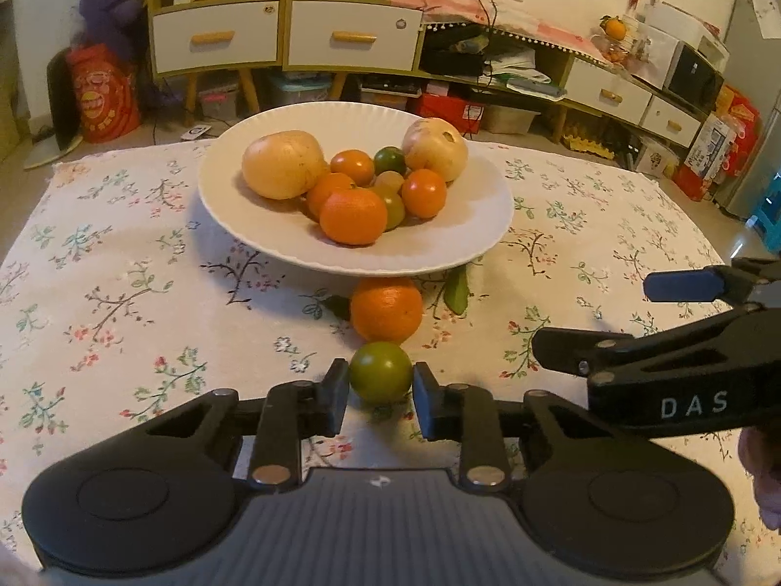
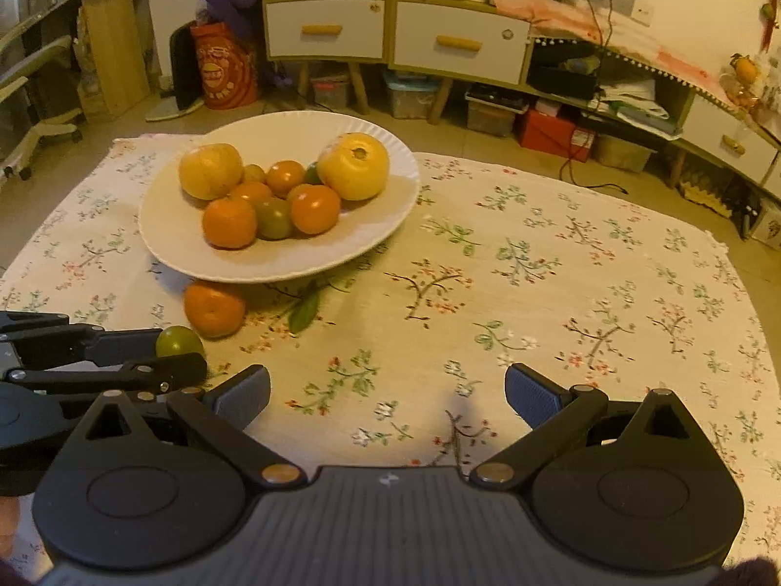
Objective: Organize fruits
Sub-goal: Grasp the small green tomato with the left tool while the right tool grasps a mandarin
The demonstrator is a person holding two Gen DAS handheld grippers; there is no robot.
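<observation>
We look across a table (image 2: 561, 263) spread with a floral cloth toward a cream wall. Against it stands a yellow-framed cabinet (image 1: 288, 29) with white drawers, on slim legs, its open shelves cluttered. A lower shelf unit (image 1: 610, 93) runs rightward. Storage boxes (image 2: 410, 93) sit on the tan floor beneath. A red bag (image 1: 102, 95) leans at the left. The light is warm and dim.
</observation>
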